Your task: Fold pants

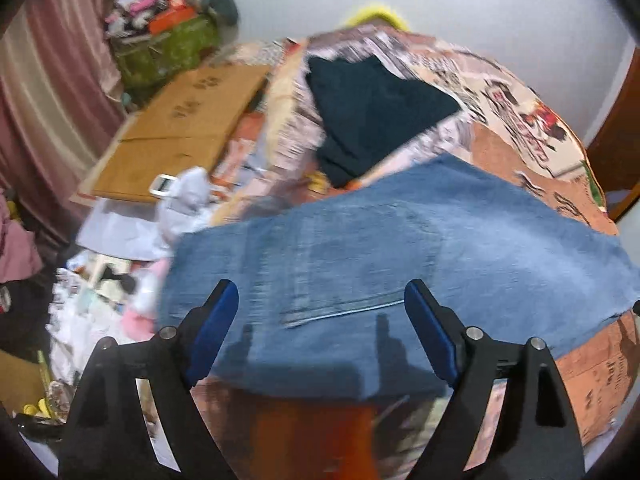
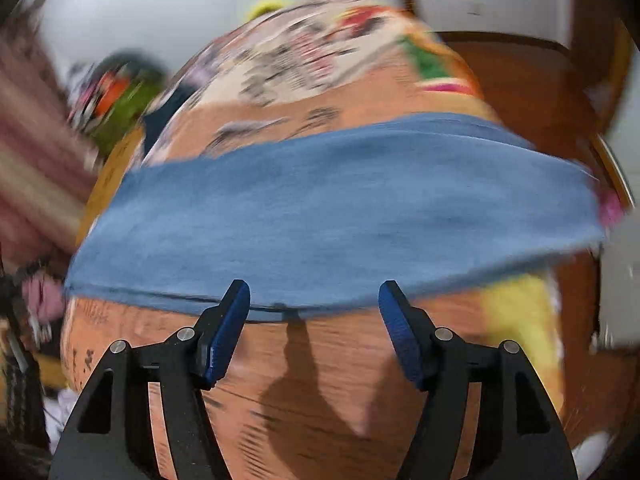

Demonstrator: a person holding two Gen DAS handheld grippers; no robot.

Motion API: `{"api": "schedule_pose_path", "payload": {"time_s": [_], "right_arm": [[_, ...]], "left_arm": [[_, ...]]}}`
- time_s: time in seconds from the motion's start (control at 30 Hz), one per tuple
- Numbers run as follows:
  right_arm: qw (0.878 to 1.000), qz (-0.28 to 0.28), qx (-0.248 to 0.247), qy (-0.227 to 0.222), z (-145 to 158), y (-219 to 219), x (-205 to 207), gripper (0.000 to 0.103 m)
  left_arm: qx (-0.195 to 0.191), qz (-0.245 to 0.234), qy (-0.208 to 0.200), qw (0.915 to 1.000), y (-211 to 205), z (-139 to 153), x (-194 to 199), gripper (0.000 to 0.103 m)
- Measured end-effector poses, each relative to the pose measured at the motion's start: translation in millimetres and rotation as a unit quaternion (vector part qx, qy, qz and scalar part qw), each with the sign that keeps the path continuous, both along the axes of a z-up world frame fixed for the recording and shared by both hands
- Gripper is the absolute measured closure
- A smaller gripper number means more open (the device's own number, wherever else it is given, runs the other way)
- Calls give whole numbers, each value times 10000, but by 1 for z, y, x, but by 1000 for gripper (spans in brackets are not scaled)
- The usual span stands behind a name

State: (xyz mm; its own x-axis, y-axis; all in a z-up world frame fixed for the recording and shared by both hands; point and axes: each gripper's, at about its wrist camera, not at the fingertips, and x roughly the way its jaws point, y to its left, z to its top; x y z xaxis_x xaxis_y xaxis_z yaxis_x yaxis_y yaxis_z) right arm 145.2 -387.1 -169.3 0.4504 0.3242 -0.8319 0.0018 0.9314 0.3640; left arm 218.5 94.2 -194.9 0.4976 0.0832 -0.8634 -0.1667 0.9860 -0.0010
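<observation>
On patterned bedspread (image 1: 520, 120), blue jeans (image 1: 360, 240), cardboard (image 1: 180, 128) alongside

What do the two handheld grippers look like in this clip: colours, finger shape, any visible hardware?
The left gripper and right gripper look alike: matte black triangular frames with cut-out slots and round silver pivot pins. Each carries two flat fingers faced in dark blue. No cables, markings or sleeves show.
</observation>
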Motion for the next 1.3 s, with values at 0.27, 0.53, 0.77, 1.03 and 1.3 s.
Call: {"api": "schedule_pose_path", "payload": {"time_s": [0.27,0.53,0.77,1.03,1.3], "right_arm": [[9883,-1517,122,84,-15,-97,-13,38],[9792,-1963,503,-54,-34,-122,24,61],[9770,-1818,369,-1050,22,-129,51,98],[9706,-1281,-90,-2036,88,-119,36,99],[9877,-1493,-434,-183,-29,-134,32,94]], "left_arm": [[-231,-467,557,9971,-60,-37,28,18],[-32,-502,594,9970,-88,-39,39,15],[298,-609,569,9961,-107,-37,42,15],[349,-487,550,9967,-111,-38,41,15],[403,-486,500,9967,-114,-38,36,15]]}}
